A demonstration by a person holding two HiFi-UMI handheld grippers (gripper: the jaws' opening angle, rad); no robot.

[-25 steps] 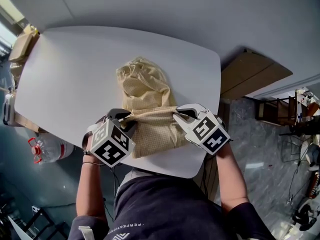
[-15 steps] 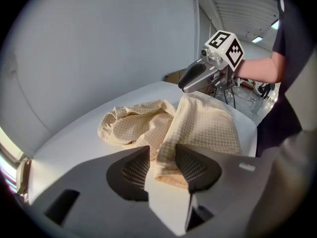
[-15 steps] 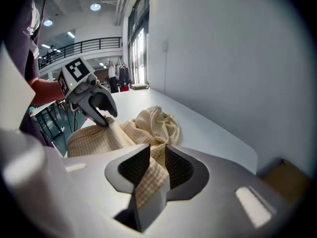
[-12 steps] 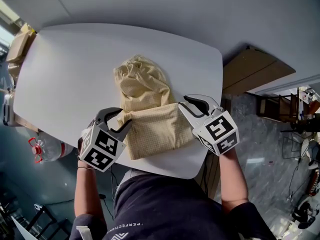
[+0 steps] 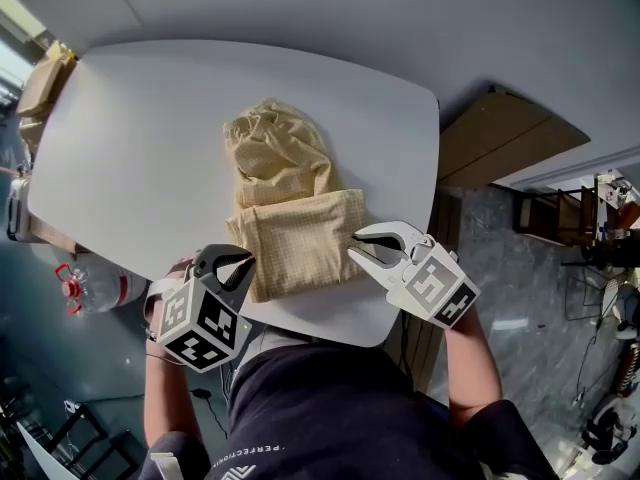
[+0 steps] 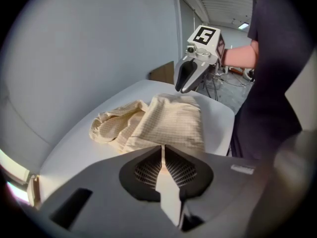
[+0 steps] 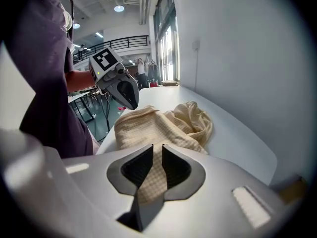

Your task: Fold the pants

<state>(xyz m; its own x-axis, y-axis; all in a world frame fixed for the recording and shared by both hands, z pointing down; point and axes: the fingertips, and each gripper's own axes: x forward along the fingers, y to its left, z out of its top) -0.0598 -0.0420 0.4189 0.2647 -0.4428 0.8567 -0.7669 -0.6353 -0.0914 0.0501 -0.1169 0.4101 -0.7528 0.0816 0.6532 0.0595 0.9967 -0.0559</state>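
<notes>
Head view, nearest first: at the lower part of the frame we see both grippers at the near edge of the white desk. The left gripper sits just beside the lower left corner of the pants. Its fingers have just been closing and stand pressed together, and we see no cloth between them. The right gripper, just off the pants' right edge, has been closing too, but its fingers show a slim gap and pinch nothing. Beyond them we find the beige checked pants lying mid-desk, a flat folded rectangle toward us and a crumpled bunch at the far end.
</notes>
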